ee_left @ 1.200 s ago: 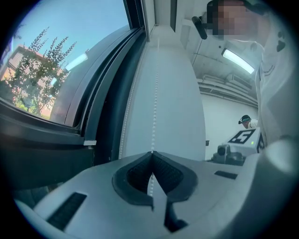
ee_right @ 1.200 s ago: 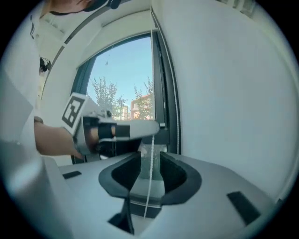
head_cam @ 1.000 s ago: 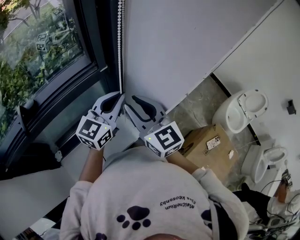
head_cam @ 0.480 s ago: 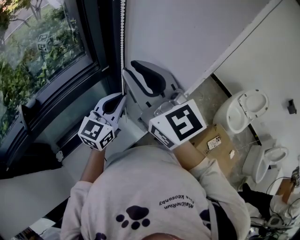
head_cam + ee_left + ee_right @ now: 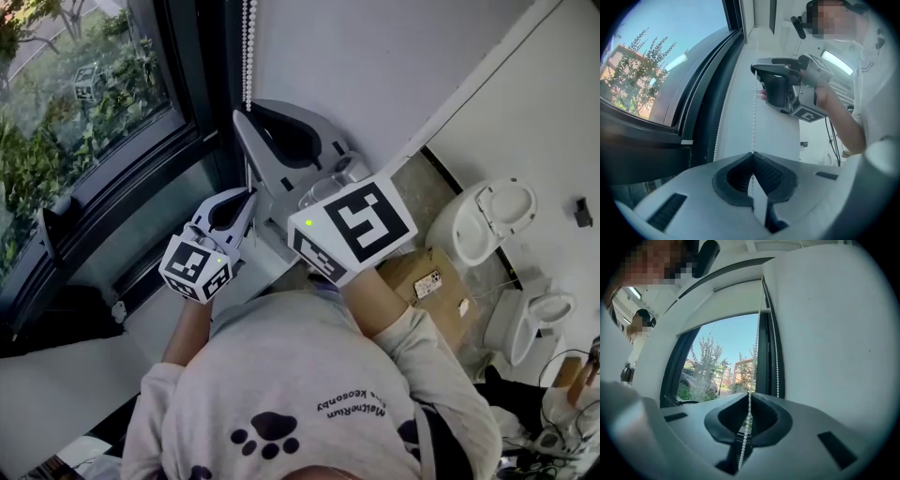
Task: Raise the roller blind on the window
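Chain pulling, hand over hand, seems to be the step in hand. The bead chain (image 5: 247, 47) hangs at the right edge of the window (image 5: 84, 112), close to the white wall (image 5: 375, 75). In the head view it comes down from 12 o'clock to both grippers. The left gripper (image 5: 246, 192) has its fingers pressed together on the chain, low on the strand. The right gripper (image 5: 240, 118) is just beyond it toward 12 o'clock, higher on the same strand. Its jaws have just been closing, and its own view shows the tips together with the beads pinched between them. A second strand (image 5: 776, 357) hangs free at 1 o'clock from these jaws. The roller blind (image 5: 724, 310), as I read it, covers only the top part of the glass, so I judge the raising is well on but maybe not finished.

The next move, I think, calls for the left gripper to let go and for the right one to pull straight down along the chain, with a firm pinch so the beads do not slip.

For containers: a cardboard box (image 5: 412, 281) stands on the floor at 4 o'clock from the grippers. It is closed, so its content is hidden; a small flat thing (image 5: 427, 284) lies on its top. Two white toilet bowls (image 5: 492, 220) stand further toward 3 o'clock, and nothing shows inside them.
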The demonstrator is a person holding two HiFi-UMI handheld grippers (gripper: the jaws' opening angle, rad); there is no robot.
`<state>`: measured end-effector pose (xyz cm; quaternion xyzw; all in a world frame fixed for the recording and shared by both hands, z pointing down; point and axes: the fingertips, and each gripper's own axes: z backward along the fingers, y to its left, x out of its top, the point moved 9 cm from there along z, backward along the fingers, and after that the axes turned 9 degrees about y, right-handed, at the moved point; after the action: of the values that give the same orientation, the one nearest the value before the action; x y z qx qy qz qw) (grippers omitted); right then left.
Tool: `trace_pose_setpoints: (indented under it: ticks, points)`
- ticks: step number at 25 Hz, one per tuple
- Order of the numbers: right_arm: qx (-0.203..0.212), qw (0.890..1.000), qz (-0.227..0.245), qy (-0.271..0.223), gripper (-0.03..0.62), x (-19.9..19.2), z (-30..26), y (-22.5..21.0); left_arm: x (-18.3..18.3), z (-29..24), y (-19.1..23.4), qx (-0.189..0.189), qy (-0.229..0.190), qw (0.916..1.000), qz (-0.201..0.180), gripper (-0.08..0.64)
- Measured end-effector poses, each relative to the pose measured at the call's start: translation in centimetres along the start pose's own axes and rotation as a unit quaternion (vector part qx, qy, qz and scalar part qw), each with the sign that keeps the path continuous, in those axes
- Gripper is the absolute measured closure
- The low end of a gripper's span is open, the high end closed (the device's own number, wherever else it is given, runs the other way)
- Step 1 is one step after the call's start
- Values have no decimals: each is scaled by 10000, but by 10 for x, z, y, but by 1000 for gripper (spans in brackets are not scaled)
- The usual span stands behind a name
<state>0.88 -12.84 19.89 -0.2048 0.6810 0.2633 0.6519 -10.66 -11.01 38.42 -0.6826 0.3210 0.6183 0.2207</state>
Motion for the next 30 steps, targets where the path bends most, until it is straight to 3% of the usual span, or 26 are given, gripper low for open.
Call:
trace_pose_setpoints:
  ticks: [8,15,30]
  points:
    - [-75,9999,138,66,580,-10,2,1,-8,0,-1,18,118,9999,-73,552]
    - [-144,9988,100,465,580,-52,0,5,-53,-4,6,46,285,9990,328,552]
    - [-328,9961,52,820,580,-125,2,21,-123,-6,9,134,752,9964,361,552]
